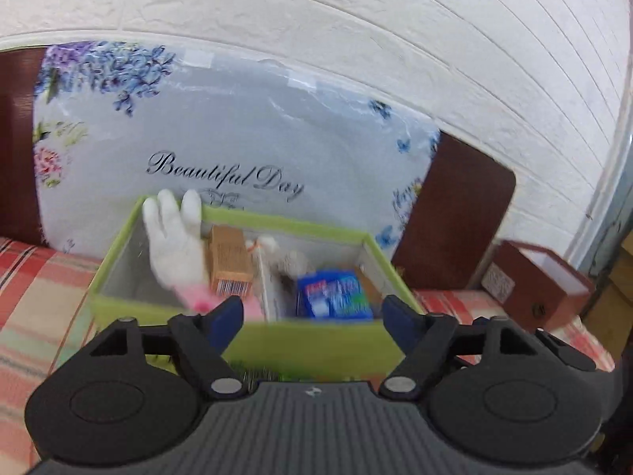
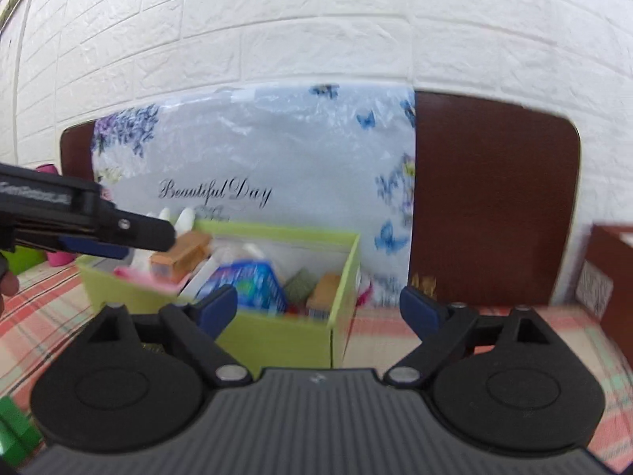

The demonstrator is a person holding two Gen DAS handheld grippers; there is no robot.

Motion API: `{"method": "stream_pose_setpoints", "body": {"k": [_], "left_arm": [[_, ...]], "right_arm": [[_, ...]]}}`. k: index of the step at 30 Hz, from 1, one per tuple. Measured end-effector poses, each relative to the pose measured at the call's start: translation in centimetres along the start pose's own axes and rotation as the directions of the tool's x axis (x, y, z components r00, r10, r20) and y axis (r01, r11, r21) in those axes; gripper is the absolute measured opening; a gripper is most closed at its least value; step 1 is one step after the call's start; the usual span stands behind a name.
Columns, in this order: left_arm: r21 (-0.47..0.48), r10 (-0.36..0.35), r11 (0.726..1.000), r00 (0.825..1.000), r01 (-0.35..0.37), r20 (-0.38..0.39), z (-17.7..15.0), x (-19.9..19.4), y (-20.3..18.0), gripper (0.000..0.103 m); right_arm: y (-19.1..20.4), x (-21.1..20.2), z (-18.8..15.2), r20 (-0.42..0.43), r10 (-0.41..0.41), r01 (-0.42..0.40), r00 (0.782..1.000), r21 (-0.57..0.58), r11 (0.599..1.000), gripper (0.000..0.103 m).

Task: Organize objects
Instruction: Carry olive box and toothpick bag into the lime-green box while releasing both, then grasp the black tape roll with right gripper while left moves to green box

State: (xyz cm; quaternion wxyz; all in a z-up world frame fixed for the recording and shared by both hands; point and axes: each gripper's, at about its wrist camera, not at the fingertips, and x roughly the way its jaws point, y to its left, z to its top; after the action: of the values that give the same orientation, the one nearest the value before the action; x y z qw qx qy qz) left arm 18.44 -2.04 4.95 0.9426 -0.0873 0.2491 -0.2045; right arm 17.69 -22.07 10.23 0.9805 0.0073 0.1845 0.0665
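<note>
Just beyond left gripper (image 1: 312,308), green box (image 1: 316,340)

The green box (image 1: 308,340) is open on top, but inside it's packed w/ a white plush toy (image 1: 174,245), a brown carton (image 1: 229,265) and a blue packet (image 1: 334,293), so little room to reach in. Behind it the flowered pillow (image 1: 245,126) and the headboard (image 2: 494,198) block the way. Right of the box the plaid bedspread (image 2: 379,336) lies bare up to the brown box (image 1: 542,281); the left gripper (image 2: 118,237) hangs over the box's left edge.
</note>
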Motion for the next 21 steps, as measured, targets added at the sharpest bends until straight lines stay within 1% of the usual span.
{"method": "stream_pose_setpoints", "body": {"k": [2, 5, 8, 10, 12, 17, 21], "left_arm": [[0.020, 0.017, 1.000, 0.999, -0.017, -0.029, -1.5, -1.4, -0.5, 0.081], [0.053, 0.048, 0.998, 0.995, -0.043, -0.092, -4.2, -2.7, -1.0, 0.081], [0.067, 0.068, 0.996, 0.983, -0.058, -0.172, -6.6, -3.4, -1.2, 0.081], [0.061, 0.073, 0.996, 0.976, -0.061, -0.205, -7.7, -4.0, -1.1, 0.081], [0.059, 0.091, 0.995, 0.971, -0.080, -0.222, -8.5, -4.7, -0.9, 0.081], [0.065, 0.164, 0.986, 0.958, -0.153, -0.234, -9.1, -6.8, 0.2, 0.081], [0.076, 0.217, 0.976, 0.936, -0.204, -0.278, -9.8, -7.7, 1.1, 0.081]], "right_arm": [[-0.1, -1.4, -1.4, -0.053, 0.024, -0.022, 0.998, 0.038, 0.999, 0.090], [0.3, -3.2, -3.6, -0.133, 0.061, -0.054, 0.989, 0.062, 0.997, 0.090], [1.1, -4.4, -5.7, -0.202, 0.090, -0.077, 0.975, 0.070, 0.995, 0.091], [1.6, -4.8, -6.6, -0.233, 0.093, -0.078, 0.968, 0.073, 0.994, 0.091], [2.0, -5.1, -7.0, -0.246, 0.097, -0.083, 0.964, 0.066, 0.994, 0.090], [2.8, -5.3, -7.1, -0.237, 0.083, -0.077, 0.968, 0.037, 0.996, 0.090], [2.9, -4.6, -7.2, -0.237, 0.082, -0.076, 0.968, 0.033, 0.997, 0.090]]}}
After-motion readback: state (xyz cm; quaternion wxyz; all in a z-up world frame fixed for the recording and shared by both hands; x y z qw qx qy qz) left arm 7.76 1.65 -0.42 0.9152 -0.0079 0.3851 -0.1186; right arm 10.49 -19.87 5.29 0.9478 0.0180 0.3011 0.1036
